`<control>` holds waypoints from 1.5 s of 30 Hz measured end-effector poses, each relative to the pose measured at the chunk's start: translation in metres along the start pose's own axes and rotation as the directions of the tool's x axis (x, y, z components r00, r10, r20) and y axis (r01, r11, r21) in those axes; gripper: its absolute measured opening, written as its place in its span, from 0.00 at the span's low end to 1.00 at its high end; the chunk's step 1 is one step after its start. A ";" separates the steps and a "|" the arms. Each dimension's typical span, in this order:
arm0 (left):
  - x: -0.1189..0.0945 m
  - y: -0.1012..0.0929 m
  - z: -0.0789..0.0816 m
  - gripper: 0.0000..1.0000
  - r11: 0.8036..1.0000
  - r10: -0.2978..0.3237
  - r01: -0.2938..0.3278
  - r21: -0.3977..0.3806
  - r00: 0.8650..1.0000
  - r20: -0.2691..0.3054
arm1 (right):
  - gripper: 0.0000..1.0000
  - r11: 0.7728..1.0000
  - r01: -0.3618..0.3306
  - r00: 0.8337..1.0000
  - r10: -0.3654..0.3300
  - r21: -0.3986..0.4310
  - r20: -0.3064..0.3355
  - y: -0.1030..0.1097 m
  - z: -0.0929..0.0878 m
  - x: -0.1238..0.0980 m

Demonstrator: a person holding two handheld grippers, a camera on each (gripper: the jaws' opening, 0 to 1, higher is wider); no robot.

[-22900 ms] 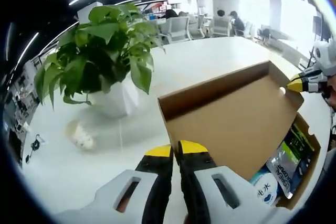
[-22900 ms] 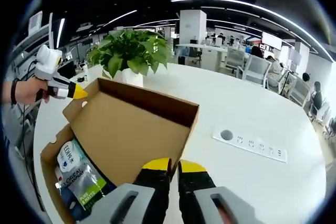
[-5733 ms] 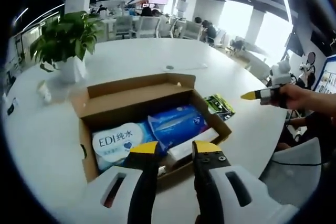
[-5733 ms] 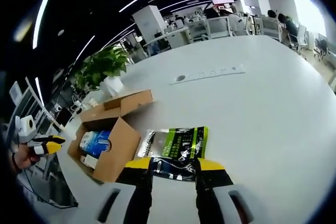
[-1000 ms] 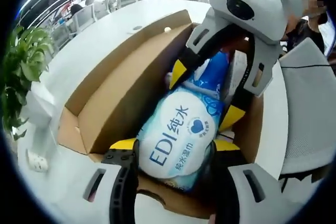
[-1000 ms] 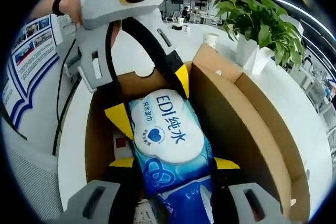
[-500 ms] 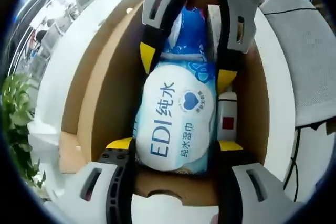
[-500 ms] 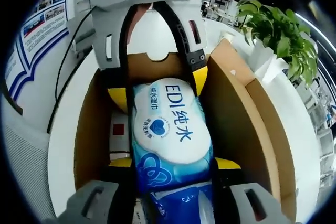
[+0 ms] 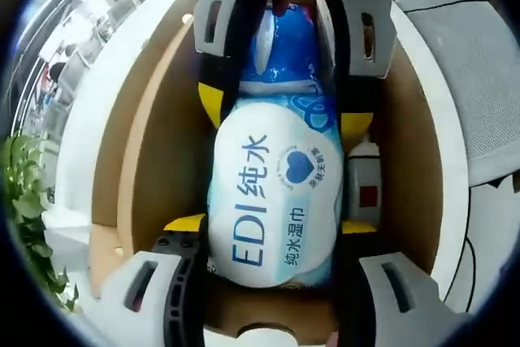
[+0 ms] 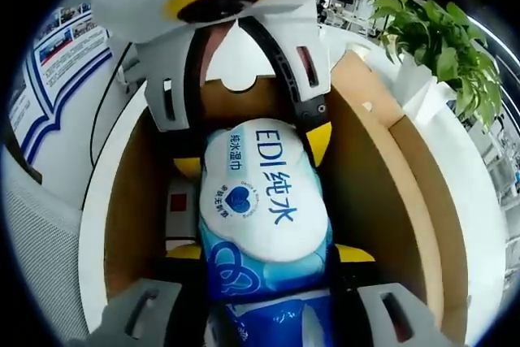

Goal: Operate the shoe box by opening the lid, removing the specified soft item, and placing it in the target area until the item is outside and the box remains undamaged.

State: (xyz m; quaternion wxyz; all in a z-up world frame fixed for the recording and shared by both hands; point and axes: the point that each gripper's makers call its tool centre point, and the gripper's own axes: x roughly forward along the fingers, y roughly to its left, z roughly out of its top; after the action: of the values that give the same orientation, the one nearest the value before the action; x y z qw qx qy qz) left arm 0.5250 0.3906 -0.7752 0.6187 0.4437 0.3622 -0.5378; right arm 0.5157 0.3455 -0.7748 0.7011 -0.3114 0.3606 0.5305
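A soft white and blue wet wipes pack (image 9: pixel 272 193) printed "EDI" lies inside the open cardboard shoe box (image 9: pixel 150 144). My left gripper (image 9: pixel 272 225) is open, one jaw on each side of the pack's near end. My right gripper (image 9: pixel 283 115) comes in from the opposite side, open as well, straddling the pack's far end. In the right gripper view the same pack (image 10: pixel 260 201) lies between my right gripper (image 10: pixel 268 253) and my left gripper (image 10: pixel 253 153), with the box wall (image 10: pixel 382 193) to the right. The yellow jaw tips sit close against the pack's sides.
A darker blue pack (image 9: pixel 280 46) lies in the box beyond the wipes. A white item with a red square (image 9: pixel 366 188) lies beside them. A leafy plant (image 10: pixel 431 30) in a white pot stands on the white table past the box. A grey chair seat (image 9: pixel 455 62) is beside the table.
Both grippers have come closer together over the pack and now line up along it. The pack still lies in the box, and the jaws look slightly wider.
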 end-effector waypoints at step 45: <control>-0.006 -0.012 0.019 0.67 0.998 -0.047 0.043 0.047 0.996 0.079 | 0.55 0.990 -0.119 0.992 0.116 -0.071 -0.043 0.010 0.015 0.005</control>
State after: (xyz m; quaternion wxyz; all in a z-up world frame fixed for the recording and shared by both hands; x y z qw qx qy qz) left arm 0.5121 0.3749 -0.7648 0.6104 0.4273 0.3348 -0.5769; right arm 0.5099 0.3629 -0.7708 0.6498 -0.3254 0.3719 0.5776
